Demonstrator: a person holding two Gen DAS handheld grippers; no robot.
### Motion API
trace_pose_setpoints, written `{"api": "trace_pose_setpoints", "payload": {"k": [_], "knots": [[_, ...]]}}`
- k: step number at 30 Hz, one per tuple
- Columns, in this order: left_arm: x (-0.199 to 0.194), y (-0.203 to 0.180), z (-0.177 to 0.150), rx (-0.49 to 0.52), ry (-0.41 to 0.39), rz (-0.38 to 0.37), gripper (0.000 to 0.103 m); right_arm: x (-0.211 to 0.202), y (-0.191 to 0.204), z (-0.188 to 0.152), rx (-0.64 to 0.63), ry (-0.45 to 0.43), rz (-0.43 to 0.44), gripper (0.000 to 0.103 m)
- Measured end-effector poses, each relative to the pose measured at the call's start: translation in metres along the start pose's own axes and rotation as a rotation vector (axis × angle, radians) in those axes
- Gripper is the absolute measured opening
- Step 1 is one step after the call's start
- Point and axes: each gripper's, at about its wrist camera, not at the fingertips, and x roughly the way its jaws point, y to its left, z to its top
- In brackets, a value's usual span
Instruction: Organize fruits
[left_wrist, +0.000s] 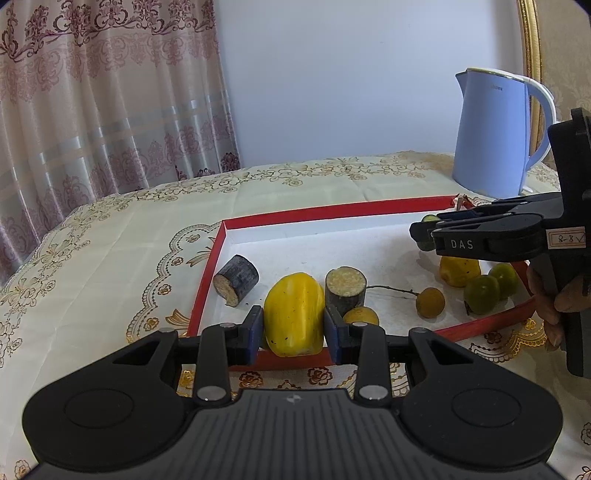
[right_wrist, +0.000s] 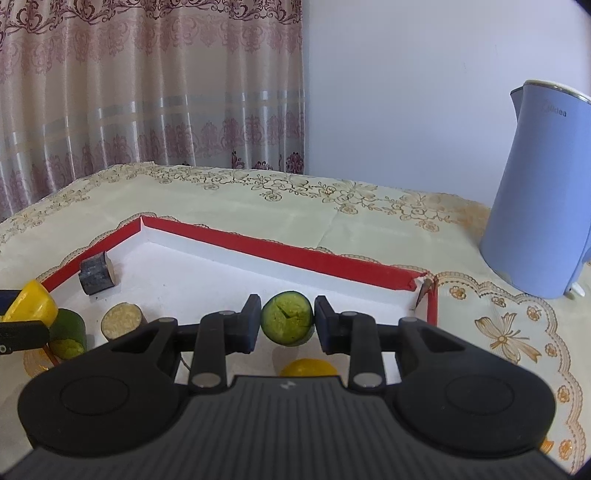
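Left tongs (left_wrist: 293, 325) are clenched on a yellow fruit (left_wrist: 293, 314), both blue pads pressed to its sides; the fruit sits at the near edge of the red-rimmed tray (left_wrist: 207, 273), over the near rim. In the right wrist view the same yellow fruit shows at far left, held by the left tongs.

Right tongs (right_wrist: 287, 323) are clenched on a green cut piece (right_wrist: 287, 323), round cut face toward the camera with a crack in it, held above the white tray floor near the tray's far right corner. In the left wrist view the right tongs (left_wrist: 424, 232) come in from the right with a hand (left_wrist: 550, 295) behind them, and only a bit of the green piece shows at the tips.

Inside the tray, left wrist view:
- dark cane segment (left_wrist: 236, 280) lying on its side near the left rim
- second cane segment (left_wrist: 345, 290) standing upright just right of the yellow fruit, touching or nearly so
- small orange-yellow fruit (left_wrist: 361, 316) just near of it, partly hidden by the right finger
- brownish round fruit on a thin stem (left_wrist: 430, 302), right of centre
- another yellow fruit (left_wrist: 460, 271) under the right tongs
- two green round fruits (left_wrist: 482, 294) side by side at the right, near the rim

Right wrist view also shows a green cylinder piece (right_wrist: 68, 334) lying just beside the held yellow fruit.

Tray rests on a worktop with a cream floral cloth (left_wrist: 110, 258). Blue kettle (left_wrist: 495, 136) stands far right, off the tray. Patterned curtain (left_wrist: 92, 92) behind at left.
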Motion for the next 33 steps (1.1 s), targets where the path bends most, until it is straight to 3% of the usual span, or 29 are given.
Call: {"api": "trace_pose_setpoints", "payload": {"k": [27, 33], "knots": [[0.000, -0.002, 0.000, 0.005, 0.006, 0.000, 0.034, 0.003, -0.001, -0.005, -0.012, 0.024, -0.009, 0.031], [0.001, -0.002, 0.001, 0.010, 0.007, 0.002, 0.034, -0.008, 0.000, -0.008, -0.007, -0.007, -0.014, 0.043]]}}
